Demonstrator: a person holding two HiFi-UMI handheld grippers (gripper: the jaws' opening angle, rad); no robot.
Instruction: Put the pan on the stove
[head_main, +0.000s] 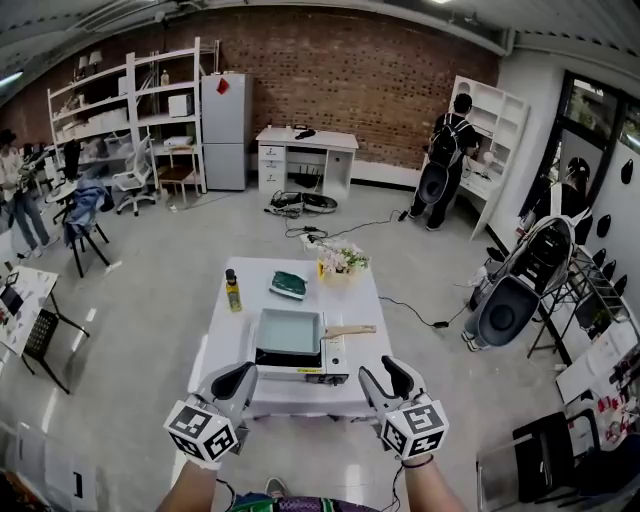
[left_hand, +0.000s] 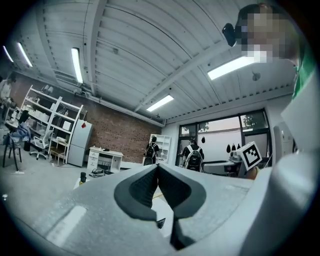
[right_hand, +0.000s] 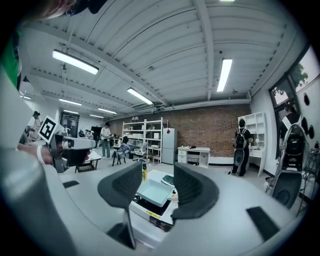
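Pan: your pan (head_main: 288, 332) is square and shallow, with low straight walls and a smooth, pale blue-green inside; it sits on top of the stove (head_main: 337, 358)
Handle: a straight stick of light wood (head_main: 350, 331) that points to your right, so the pan's long axis runs left to right across the worktop (head_main: 365, 300)
Stove: a boxy white tabletop burner with a dark top under the pan, set near the worktop's edge on your side
Worktop: white, rectangular, smooth
Behind the pan: an upright bottle (head_main: 233, 291) with a dark cap and a yellow label; just right of it lies a soft green bundle (head_main: 289, 285)
Left claw: your left claw (left_hand: 158, 172) has its dark ribbed pads pressed together, with nothing between them
Right claw: your right claw (right_hand: 157, 186) has its ribbed pads apart and grips nothing; the pan shows through the gap, well beyond the pads
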